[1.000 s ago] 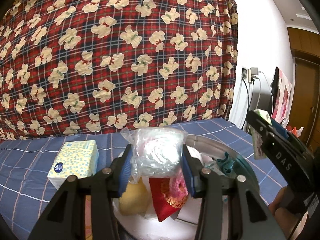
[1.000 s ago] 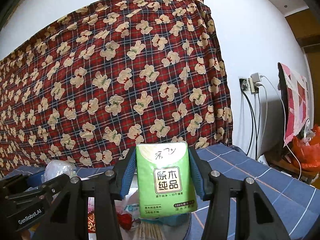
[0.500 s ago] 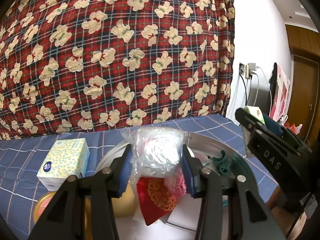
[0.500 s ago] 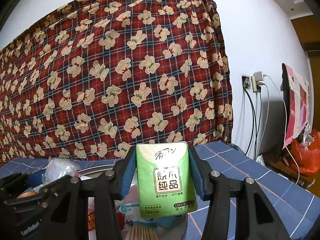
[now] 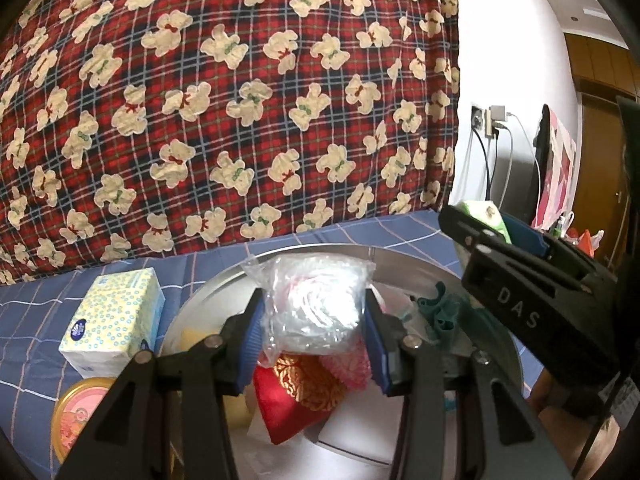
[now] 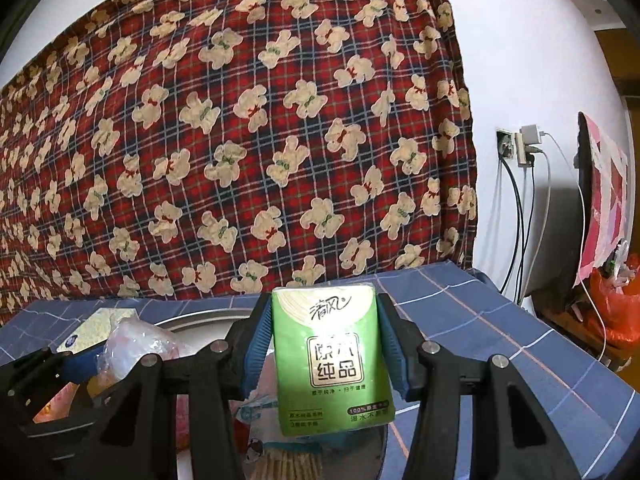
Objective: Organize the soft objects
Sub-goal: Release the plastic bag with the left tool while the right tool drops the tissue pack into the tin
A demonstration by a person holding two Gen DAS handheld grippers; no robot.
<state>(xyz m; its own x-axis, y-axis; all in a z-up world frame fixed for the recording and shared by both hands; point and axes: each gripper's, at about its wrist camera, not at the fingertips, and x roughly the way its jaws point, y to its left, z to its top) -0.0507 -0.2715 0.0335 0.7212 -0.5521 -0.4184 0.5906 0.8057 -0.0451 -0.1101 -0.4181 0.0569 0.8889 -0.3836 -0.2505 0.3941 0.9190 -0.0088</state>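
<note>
My left gripper [image 5: 314,332] is shut on a clear plastic bag [image 5: 316,304] with something white and pink inside, held above a round metal tray [image 5: 400,256]. In the tray lie a red embroidered pouch [image 5: 300,396], a pink knitted piece [image 5: 348,364], a yellow item [image 5: 192,340] and a teal item [image 5: 436,312]. My right gripper [image 6: 324,356] is shut on a green tissue pack [image 6: 330,360], held upright above the tray's right side. The right gripper also shows in the left wrist view [image 5: 520,292].
A yellow-dotted tissue box [image 5: 116,320] stands on the blue checked cloth [image 5: 32,320] left of the tray. A round orange tin [image 5: 76,412] lies in front of it. A red bear-print blanket [image 5: 240,100] hangs behind. Wall socket and cables [image 6: 520,152] are at right.
Both grippers have tilted down and drawn back a little, so more of the tray and the orange tin show. Both still hold their items.
</note>
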